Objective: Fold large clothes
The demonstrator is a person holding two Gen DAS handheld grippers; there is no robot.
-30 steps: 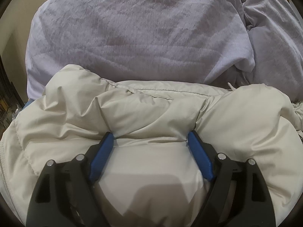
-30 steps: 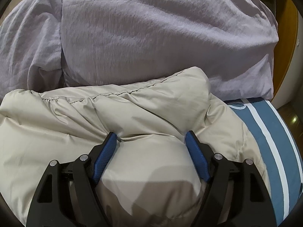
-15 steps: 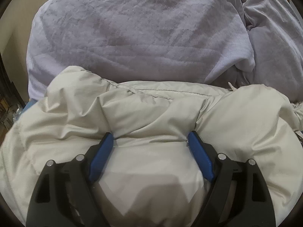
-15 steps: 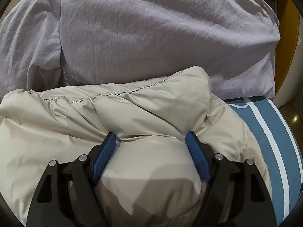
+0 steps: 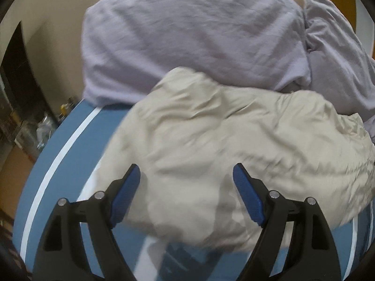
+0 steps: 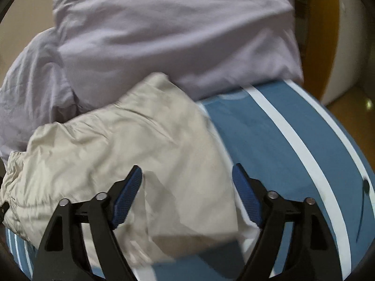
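Observation:
A beige puffy jacket [image 5: 222,140] lies bunched on a blue bedsheet with white stripes [image 5: 65,164]. My left gripper [image 5: 186,171] hovers over the jacket's near edge, open, its blue pads off the fabric. In the right wrist view the same jacket [image 6: 129,145] fills the left half, with its right edge ending just inside the jaws. My right gripper [image 6: 187,171] hangs above that edge and the sheet [image 6: 281,140]. Its jaws are opening and nothing is pinched between them. Both views are motion-blurred.
A crumpled lilac duvet [image 5: 187,35] lies right behind the jacket, with more lilac bedding [image 5: 332,53] at the right. The duvet [image 6: 164,35] also fills the top of the right view. Floor clutter [image 5: 44,128] sits off the bed's left edge, and an orange-and-white fixture [image 6: 332,46] stands at its right.
Both grippers have pulled back and up from the jacket. The bulge of fabric that stood between each pair of jaws is no longer there, and the blue sheet now shows.

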